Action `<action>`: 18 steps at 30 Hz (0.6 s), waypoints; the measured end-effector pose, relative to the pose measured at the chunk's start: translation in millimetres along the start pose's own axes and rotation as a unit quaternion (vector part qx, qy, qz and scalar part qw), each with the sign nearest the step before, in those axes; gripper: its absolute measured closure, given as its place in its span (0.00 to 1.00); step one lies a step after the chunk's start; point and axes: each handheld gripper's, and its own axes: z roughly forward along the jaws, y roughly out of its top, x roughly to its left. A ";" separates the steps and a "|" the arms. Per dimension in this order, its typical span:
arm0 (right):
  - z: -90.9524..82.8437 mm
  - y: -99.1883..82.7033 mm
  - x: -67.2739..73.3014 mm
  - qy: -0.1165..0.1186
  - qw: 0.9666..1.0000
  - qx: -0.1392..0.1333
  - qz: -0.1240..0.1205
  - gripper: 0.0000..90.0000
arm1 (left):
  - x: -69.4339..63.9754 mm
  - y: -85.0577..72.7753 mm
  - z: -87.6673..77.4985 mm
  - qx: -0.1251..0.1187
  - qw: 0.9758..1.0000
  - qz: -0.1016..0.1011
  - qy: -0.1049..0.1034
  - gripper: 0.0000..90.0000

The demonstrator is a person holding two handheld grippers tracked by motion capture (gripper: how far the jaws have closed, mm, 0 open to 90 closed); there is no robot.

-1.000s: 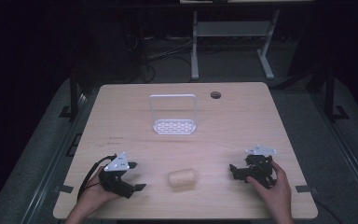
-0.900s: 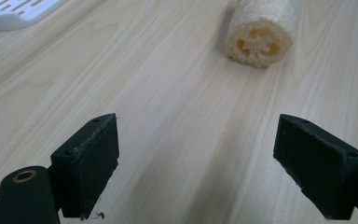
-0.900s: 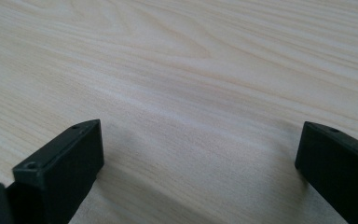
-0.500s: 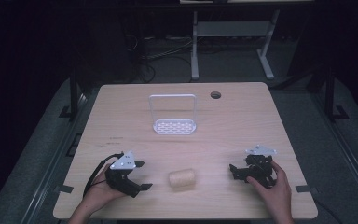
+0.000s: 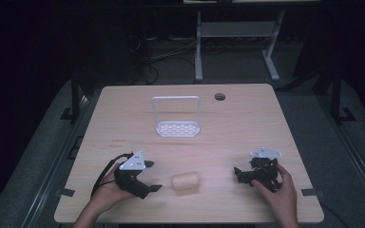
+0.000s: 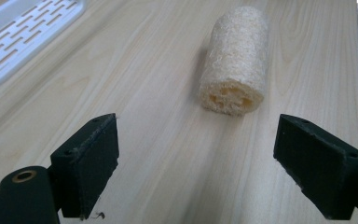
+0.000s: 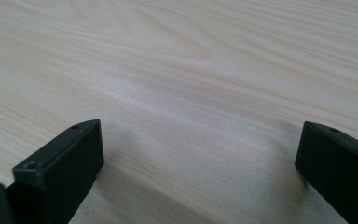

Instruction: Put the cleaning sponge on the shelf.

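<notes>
Loofah (image 5: 185,182): lying on worktop (image 5: 247,118), btwn grippers.
L gripper (image 5: 148,188): fingers released, aimed at loofah.
R gripper (image 5: 238,175): fingers released, empty.

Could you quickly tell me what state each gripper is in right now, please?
Left gripper: open, holding nothing; the loofah lies ahead of its jaws.
Right gripper: open, empty, over bare table.

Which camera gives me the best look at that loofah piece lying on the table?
The left gripper view: the loofah lies close ahead between the open fingers, so its fibrous texture and holed end face are clear. The high view shows it as a small pale cylinder between the two grippers. The right gripper view looks at bare table wood.
</notes>
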 end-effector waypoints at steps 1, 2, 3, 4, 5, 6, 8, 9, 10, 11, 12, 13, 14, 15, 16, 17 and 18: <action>0.0 0.0 0.0 0.000 1.000 0.000 0.000 0.01 | 0.0 0.0 0.0 0.000 1.000 0.000 0.000 0.15; 0.0 0.0 0.0 0.000 1.000 0.000 0.000 0.01 | -0.3 1.7 1.3 0.000 1.000 0.001 -0.001 0.15; 0.0 0.0 0.0 0.000 1.000 0.000 0.000 0.01 | -0.4 2.4 2.0 0.001 1.000 0.003 -0.002 0.15; 0.0 0.0 0.0 0.000 1.000 0.000 0.000 0.01 | -0.5 3.2 3.1 0.000 1.000 0.003 -0.002 0.15; 0.0 0.0 0.0 0.000 1.000 0.000 0.000 0.01 | -0.6 4.3 3.8 0.000 1.000 0.003 -0.003 0.15; 0.0 0.0 0.0 0.000 1.000 0.000 0.000 0.01 | -1.0 5.3 4.7 -0.001 1.000 0.004 -0.004 0.15; 0.0 -0.1 -0.2 0.000 1.000 0.000 -0.001 0.01 | -1.6 7.8 6.3 -0.002 1.000 0.005 -0.007 0.15; 0.0 -0.1 -0.2 0.000 1.000 0.000 -0.001 0.01 | -1.9 9.1 7.0 -0.001 1.000 0.006 -0.008 0.15; 0.0 -0.1 -0.2 0.000 1.000 0.000 -0.001 0.01 | -2.2 10.2 7.8 -0.003 1.000 0.004 -0.009 0.15; 0.1 0.0 -0.2 0.000 1.000 0.000 -0.001 0.01 | -2.3 11.3 8.6 -0.005 1.000 0.004 -0.012 0.15; 0.0 -0.1 -0.2 0.000 1.000 0.000 -0.001 0.01 | -2.7 12.2 9.6 -0.007 1.000 0.004 -0.013 0.15; 0.0 -0.1 -0.2 0.000 1.000 0.000 -0.001 0.01 | -2.9 13.1 10.6 -0.006 1.000 0.005 -0.014 0.15; 0.0 -0.1 -0.2 0.000 1.000 0.000 -0.001 0.01 | -3.3 13.8 11.9 -0.006 1.000 0.004 -0.015 0.15; 0.0 -0.1 -0.2 0.000 1.000 0.000 -0.001 0.01 | -3.6 14.5 12.8 -0.005 1.000 0.005 -0.016 0.15; 0.1 -0.1 -0.2 0.000 1.000 0.000 -0.001 0.01 | -3.8 15.1 14.2 -0.006 1.000 0.005 -0.017 0.15; 0.0 0.0 -0.2 0.000 1.000 0.000 -0.001 0.01 | -4.1 15.9 15.1 -0.004 1.000 0.006 -0.018 0.15; 0.0 -0.1 -0.2 0.000 1.000 0.000 -0.001 0.01 | -4.4 16.7 16.2 -0.003 1.000 0.007 -0.020 0.15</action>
